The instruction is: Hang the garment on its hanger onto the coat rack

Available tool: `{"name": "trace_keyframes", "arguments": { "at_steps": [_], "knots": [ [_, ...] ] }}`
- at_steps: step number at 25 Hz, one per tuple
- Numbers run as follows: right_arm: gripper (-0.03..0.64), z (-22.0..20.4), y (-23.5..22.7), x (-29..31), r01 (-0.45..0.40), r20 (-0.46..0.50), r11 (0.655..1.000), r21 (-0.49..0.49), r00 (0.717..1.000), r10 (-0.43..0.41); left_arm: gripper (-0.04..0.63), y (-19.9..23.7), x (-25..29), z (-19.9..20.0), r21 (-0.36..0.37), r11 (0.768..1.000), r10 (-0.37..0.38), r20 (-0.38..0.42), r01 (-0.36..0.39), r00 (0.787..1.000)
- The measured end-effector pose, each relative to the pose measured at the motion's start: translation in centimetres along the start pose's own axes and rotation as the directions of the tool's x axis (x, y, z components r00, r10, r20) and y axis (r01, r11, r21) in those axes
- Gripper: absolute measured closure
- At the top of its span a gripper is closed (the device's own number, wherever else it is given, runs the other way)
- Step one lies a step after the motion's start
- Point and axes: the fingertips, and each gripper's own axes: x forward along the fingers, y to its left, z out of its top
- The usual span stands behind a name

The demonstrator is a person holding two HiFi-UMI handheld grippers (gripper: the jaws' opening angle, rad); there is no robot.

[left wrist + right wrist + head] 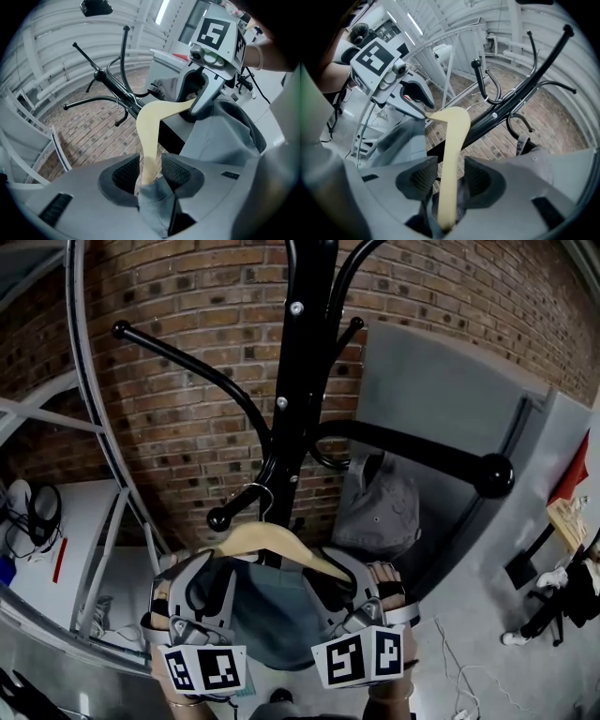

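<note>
A wooden hanger (pixel 272 542) carries a grey-blue garment (pixel 267 615). Its metal hook (pixel 258 495) sits over a low arm (pixel 234 510) of the black coat rack (pixel 302 381). My left gripper (pixel 202 563) stands open around the hanger's left arm (pixel 149 140), with garment cloth (pixel 157 201) bunched below the pads. On the other side, my right gripper (pixel 342 566) is open too. The hanger's right arm (pixel 452 154) passes between its pads (pixel 480 176) with a gap on each side. Each gripper view shows the other gripper at the hanger's far end.
A grey cap (pixel 380 507) hangs on the rack to the right. A thick black rack arm with a ball end (pixel 492 474) juts out at right. Behind are a brick wall (pixel 187 296), a curved white rail (pixel 89 381) and a grey panel (pixel 441 390).
</note>
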Motion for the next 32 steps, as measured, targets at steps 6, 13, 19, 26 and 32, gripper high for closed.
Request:
{"name": "trace_keyframes", "arguments": {
  "at_steps": [6,13,19,26,32],
  "knots": [
    [0.453,1.7,0.3,-2.5,0.023,0.082,1.0,0.013,0.996,-0.024,0.462,-0.4,-2.1,1.3,-0.018,0.999,0.035,0.031,-0.035,0.999],
    [0.456,0.7,2.0,-5.8,-0.063,0.094,0.993,0.098,0.994,0.053,0.462,-2.1,-5.4,2.6,-0.075,0.996,0.058,0.033,-0.055,0.998],
    [0.507,0.5,2.7,-9.3,-0.084,0.132,0.989,0.124,0.989,0.067,0.463,-3.4,-8.8,3.9,-0.134,0.989,0.063,0.006,-0.062,0.998],
    [0.534,-0.2,3.6,-13.4,-0.092,0.149,0.991,0.101,0.986,0.077,0.561,-4.5,-12.8,6.8,-0.149,0.982,0.116,0.003,-0.115,0.993],
    [0.549,-0.8,4.1,-16.4,-0.102,0.145,0.989,0.104,0.986,0.086,0.591,-6.5,-15.4,8.1,-0.191,0.977,0.098,-0.018,-0.099,0.995]
  ]
}}
